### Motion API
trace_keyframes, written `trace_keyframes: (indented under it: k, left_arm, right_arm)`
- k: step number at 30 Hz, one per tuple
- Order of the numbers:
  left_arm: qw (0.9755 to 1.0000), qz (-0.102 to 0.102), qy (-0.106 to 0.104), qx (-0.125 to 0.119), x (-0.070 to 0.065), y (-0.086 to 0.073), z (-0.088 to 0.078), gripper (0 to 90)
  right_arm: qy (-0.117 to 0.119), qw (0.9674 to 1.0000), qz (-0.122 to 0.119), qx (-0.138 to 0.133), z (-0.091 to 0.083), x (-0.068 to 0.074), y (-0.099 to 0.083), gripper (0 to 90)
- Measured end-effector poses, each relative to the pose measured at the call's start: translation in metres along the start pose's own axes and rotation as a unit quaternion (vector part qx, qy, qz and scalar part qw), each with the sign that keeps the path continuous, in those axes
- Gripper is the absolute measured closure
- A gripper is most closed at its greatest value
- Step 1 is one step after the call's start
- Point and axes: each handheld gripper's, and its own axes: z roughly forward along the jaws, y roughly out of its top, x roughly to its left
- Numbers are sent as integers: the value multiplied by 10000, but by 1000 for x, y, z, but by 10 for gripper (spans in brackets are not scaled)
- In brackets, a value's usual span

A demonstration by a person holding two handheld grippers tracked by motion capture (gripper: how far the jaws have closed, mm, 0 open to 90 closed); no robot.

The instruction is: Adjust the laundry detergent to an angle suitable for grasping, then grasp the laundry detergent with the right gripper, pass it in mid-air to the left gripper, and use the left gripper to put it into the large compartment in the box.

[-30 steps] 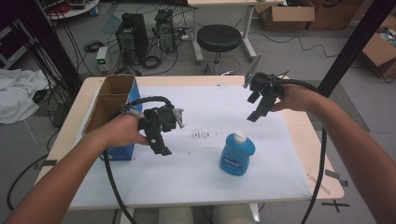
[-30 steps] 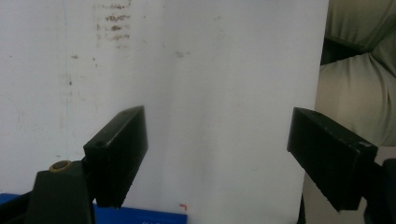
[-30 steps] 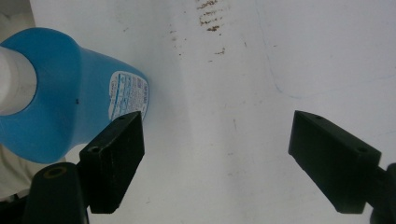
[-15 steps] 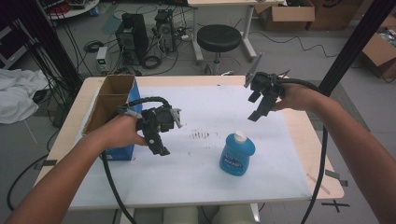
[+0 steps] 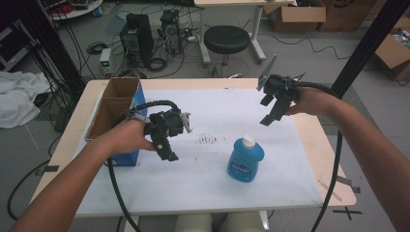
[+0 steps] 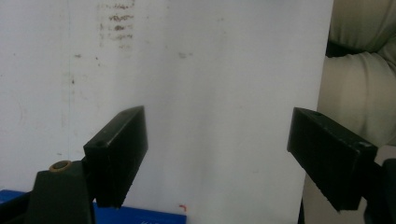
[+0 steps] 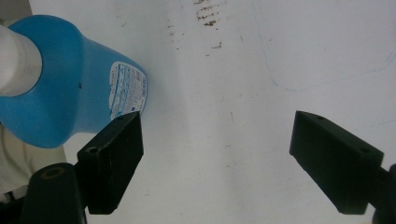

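Note:
A blue bottle with a white cap stands upright on the white table top, right of centre near the front. It also appears at the upper left of the right gripper view as the blue bottle. My left gripper hovers left of the bottle, beside a box, open with nothing between its jaws. My right gripper is held up at the far right, behind the bottle and apart from it, open and empty.
An open cardboard box with a blue side stands at the table's left edge. Dark smudges mark the sheet at centre. Beyond the table are a stool, computer cases and cables. The person's knees sit at the front edge.
Both hands have barely moved; the left gripper has drifted slightly. The bottle stands where it was.

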Motion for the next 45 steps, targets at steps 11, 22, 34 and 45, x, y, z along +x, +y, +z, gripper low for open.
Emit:
trace_keyframes:
  k: [11, 22, 34, 45]
  left_arm:
    - [10000, -28, 36, 16, -1, -2, -1, 207]
    - [10000, -56, 48, 29, -1, -4, 2, 207]
    - [10000, -44, 75, 32, -3, -5, 2, 207]
    - [9999, -40, 109, 54, -5, -4, 3, 208]
  right_arm:
    - [-34, 10000, 44, -18, 0, 1, -6, 171]
    - [-97, 9999, 109, -18, -5, 8, -14, 173]
    - [-119, 9996, 246, -103, -1, 23, -38, 172]
    - [-59, 9995, 283, -106, 9, 38, -57, 172]
